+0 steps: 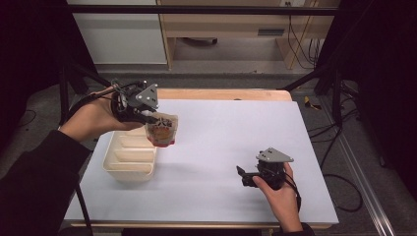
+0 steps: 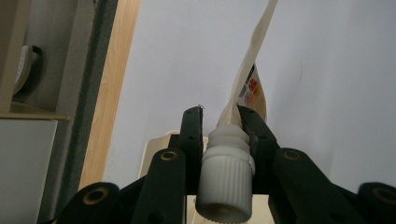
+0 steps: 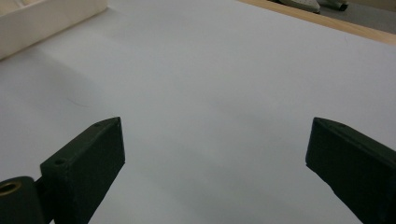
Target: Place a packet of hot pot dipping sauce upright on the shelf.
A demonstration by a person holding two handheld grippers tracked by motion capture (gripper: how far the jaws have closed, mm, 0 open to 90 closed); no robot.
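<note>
Pouch held above the divided tray

High view: left gripper [image 1: 156,119] hangs a spouted pouch [image 1: 162,132] over the cream tray [image 1: 129,168] near the tabletop's left edge, the pouch's length pointing down.

Left gripper view: jaws pinch the spout [image 2: 227,135] above the cap [image 2: 225,186].

Right gripper view: right gripper [image 3: 215,158] gapes wide, empty.

A lab-like recording space: dark frame struts [image 1: 326,73], loose floor cables [image 1: 339,189], a white-covered table [image 1: 231,137].
</note>
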